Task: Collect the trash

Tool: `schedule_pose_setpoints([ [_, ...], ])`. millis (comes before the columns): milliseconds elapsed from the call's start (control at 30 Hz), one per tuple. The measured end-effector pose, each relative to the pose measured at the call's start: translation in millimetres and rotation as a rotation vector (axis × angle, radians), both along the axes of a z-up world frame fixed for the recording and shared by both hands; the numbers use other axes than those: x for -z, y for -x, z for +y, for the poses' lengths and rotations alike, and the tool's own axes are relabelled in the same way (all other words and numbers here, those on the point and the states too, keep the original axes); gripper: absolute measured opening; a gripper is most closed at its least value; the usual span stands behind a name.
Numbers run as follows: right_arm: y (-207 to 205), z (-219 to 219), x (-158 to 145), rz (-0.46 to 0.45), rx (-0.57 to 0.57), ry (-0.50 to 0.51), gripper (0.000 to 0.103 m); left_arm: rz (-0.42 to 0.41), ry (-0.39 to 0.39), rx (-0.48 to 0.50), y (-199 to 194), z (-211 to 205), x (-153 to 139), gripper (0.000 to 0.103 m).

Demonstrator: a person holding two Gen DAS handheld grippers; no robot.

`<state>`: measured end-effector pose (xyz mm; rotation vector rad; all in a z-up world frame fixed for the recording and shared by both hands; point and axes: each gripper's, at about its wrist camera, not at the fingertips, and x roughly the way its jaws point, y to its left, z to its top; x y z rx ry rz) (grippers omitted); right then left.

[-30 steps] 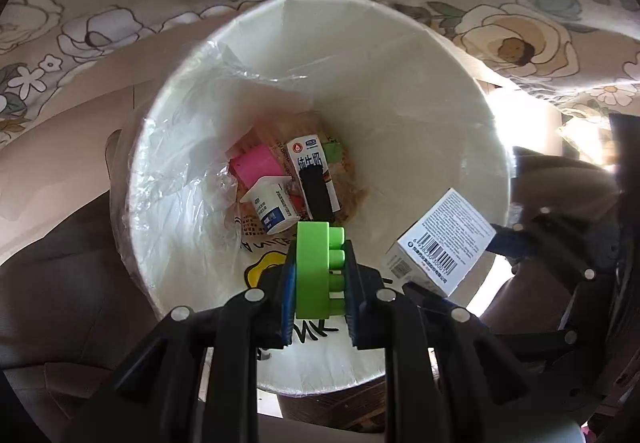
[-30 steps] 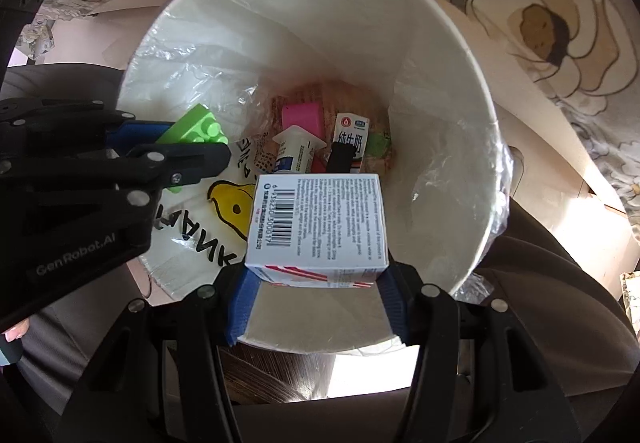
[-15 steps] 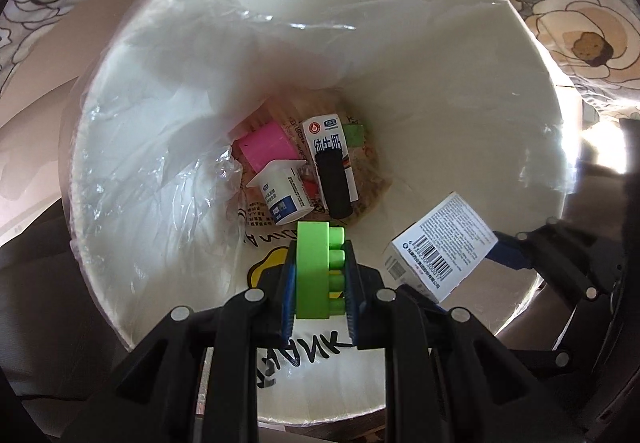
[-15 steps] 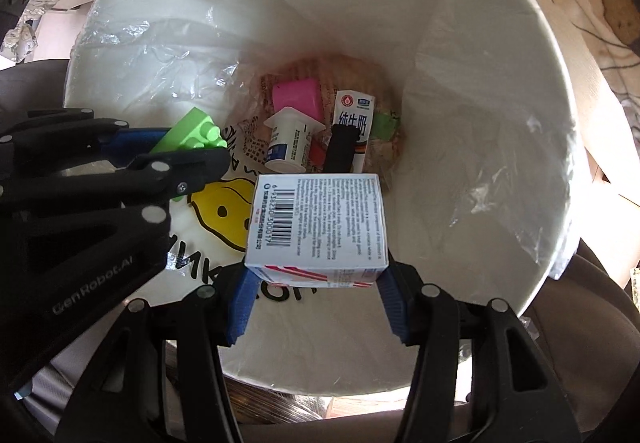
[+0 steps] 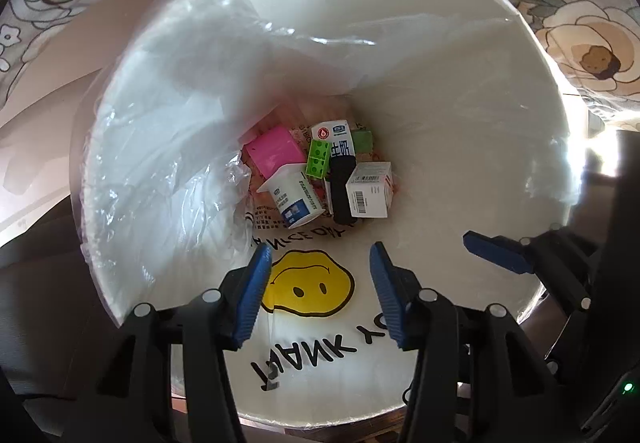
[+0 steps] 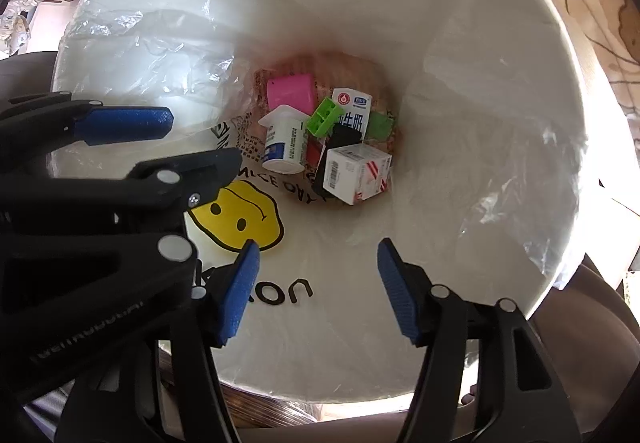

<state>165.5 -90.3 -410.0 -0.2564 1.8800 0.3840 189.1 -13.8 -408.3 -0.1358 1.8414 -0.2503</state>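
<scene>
You are holding both the left hand-held gripper (image 5: 320, 283) and the right hand-held gripper (image 6: 318, 287) wide and empty over the bin (image 5: 460, 55); the green brick (image 5: 318, 159) and the white carton (image 5: 368, 190) are lying inside.

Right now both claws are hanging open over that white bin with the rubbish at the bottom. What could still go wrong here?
Two things, possibly. The left gripper and right gripper sit close together inside the bin, so they might knock each other when pulling out. The loose plastic liner billows near the left gripper's fingers; a finger could snag it and drag the bag up, perhaps disturbing the green block and white box lying below.
</scene>
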Motion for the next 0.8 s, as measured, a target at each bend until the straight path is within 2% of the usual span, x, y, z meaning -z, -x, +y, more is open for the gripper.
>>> schedule_pose_setpoints([
  [300, 1.3, -0.3, -6.6, -0.028, -0.005, 0.004, 0.062, -0.028, -0.006, 0.014, 1.9, 0.1, -11.5, 0.054],
  [800, 13.3, -7.3, -48.6, -0.135, -0.016, 0.0, 0.062, -0.181, -0.062, 0.037, 18.9, 6.3, -57.6, 0.054],
])
